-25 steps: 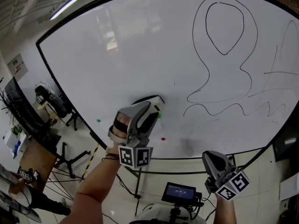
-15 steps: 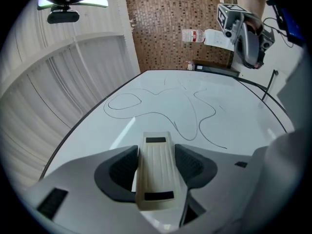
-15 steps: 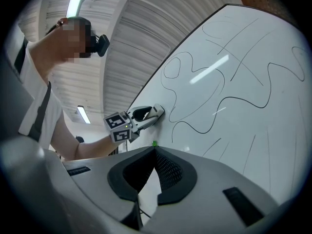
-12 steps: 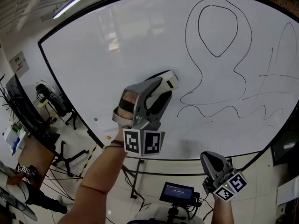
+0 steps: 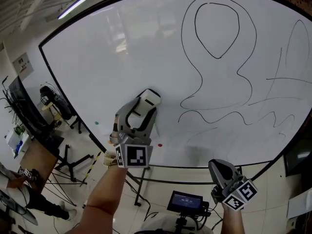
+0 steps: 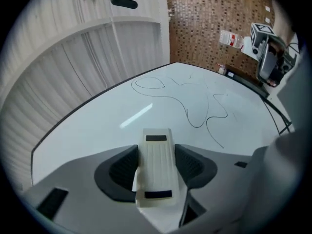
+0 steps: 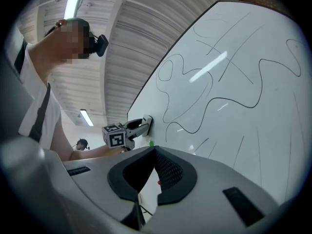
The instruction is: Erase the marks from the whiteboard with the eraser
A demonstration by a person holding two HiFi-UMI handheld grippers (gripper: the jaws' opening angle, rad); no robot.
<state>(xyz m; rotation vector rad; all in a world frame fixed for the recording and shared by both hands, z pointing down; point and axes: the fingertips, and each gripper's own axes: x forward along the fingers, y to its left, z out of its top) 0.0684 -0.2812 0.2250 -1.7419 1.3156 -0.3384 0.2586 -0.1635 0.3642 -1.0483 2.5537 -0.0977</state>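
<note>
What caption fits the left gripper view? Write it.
Left gripper grips a white rectangular plastic eraser at the glossy whiteboard, short of black lines.

Bright, even indoor light fills all three views. A ceiling strip light [image 5: 73, 7] at 10 o'clock in the head view glares off the whiteboard [image 5: 122, 57] (streaks are sharpest in the gripper views). Fisheye distortion bows the edges, corners vignette black, and the nearest foreground softens.

Left of and above the eraser [image 5: 147, 99], gripped in the left claw [image 5: 145, 106], the whiteboard [image 5: 97, 57] is open white surface. Right of the eraser run black marks [image 5: 216, 58]; a small red dot [image 5: 160, 144] sits just below it.
</note>
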